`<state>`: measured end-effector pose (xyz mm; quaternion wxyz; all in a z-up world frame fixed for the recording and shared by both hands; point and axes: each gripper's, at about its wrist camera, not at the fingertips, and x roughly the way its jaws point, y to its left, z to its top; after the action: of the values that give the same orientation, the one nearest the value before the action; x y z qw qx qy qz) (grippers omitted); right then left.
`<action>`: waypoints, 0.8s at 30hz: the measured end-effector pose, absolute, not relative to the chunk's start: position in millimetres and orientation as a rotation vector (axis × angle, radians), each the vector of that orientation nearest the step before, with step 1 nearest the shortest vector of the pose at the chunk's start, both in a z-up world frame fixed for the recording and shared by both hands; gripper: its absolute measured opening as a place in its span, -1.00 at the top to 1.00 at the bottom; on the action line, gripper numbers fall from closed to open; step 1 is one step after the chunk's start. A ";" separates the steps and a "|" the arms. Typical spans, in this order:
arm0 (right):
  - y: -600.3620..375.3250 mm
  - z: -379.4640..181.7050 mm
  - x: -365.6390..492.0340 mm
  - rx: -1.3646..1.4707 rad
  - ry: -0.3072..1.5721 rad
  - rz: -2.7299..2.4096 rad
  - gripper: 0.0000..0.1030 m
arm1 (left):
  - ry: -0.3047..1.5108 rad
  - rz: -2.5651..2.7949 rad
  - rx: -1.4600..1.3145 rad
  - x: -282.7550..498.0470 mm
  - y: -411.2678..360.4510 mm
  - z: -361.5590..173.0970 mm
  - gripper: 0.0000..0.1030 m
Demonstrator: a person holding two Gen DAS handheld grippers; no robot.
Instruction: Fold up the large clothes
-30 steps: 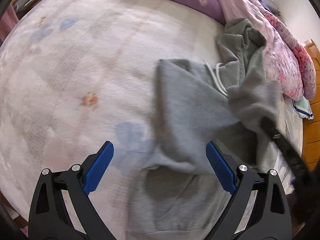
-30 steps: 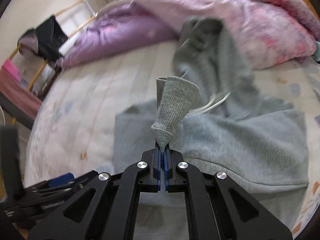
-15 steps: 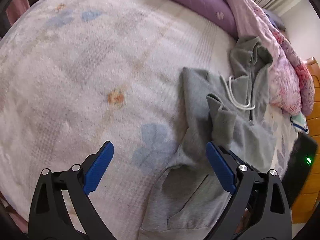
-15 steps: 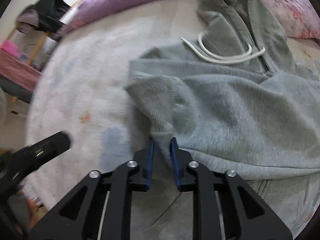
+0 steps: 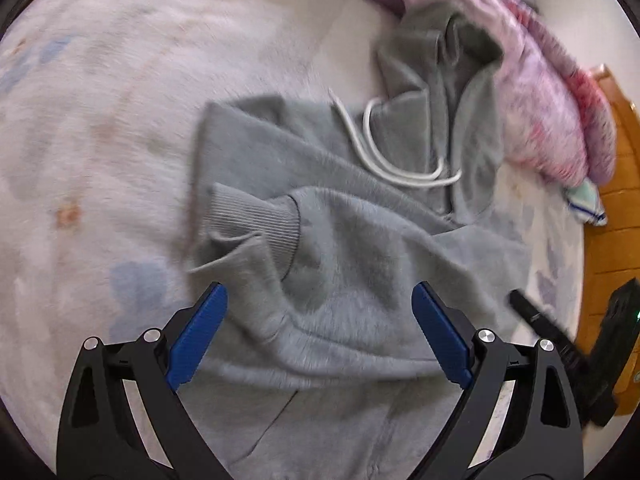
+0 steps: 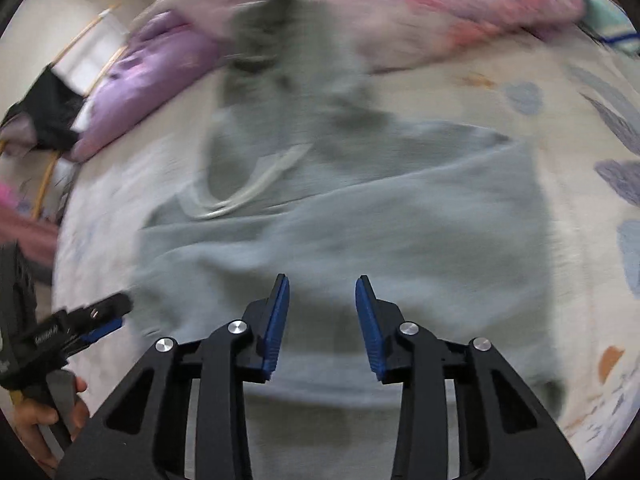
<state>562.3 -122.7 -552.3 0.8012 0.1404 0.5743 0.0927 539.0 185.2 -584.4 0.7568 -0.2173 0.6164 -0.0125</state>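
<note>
A grey hoodie (image 5: 360, 248) lies on the bed, its hood (image 5: 440, 80) toward the quilt and its white drawstring (image 5: 384, 160) showing. One sleeve is folded across the chest, its ribbed cuff (image 5: 256, 216) at the left edge. My left gripper (image 5: 320, 328) is open wide and empty, just above the hoodie's lower body. My right gripper (image 6: 322, 312) is open and empty above the hoodie (image 6: 360, 240); this view is blurred. The right gripper also shows in the left wrist view (image 5: 560, 340), the left gripper in the right wrist view (image 6: 80, 320).
A pale flowered bedsheet (image 5: 100, 120) covers the bed. A pink and purple quilt (image 5: 552, 92) is bunched along the far side. A wooden headboard (image 5: 616, 216) stands at the right. A small striped cloth (image 5: 584, 204) lies by it. A dark garment on a rack (image 6: 44, 112) stands off the bed.
My right gripper laid the sleeve cuff across the hoodie's chest, opened and let it go, then drew back. My left gripper moved in closer over the hoodie.
</note>
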 end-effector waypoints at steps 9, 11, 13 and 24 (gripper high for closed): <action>-197.4 -611.1 580.2 0.433 1.367 0.148 0.46 | 1.445 0.011 -0.438 559.8 182.0 -624.8 -0.80; -197.7 -596.9 583.9 0.428 1.351 0.156 0.38 | 1.396 -0.028 -0.471 564.5 183.1 -604.9 -0.80; -197.4 -570.0 591.4 0.409 1.279 0.180 0.36 | 1.362 -0.044 -0.492 575.5 184.6 -592.3 -0.80; -171.0 -538.4 749.0 0.400 1.087 0.282 0.07 | 1.269 -0.095 -0.420 757.0 151.2 -571.6 -0.80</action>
<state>749.0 -171.0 -538.4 0.8274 0.1884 0.5121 0.1329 757.0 151.2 -571.6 0.7839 -0.1947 0.5880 -0.0440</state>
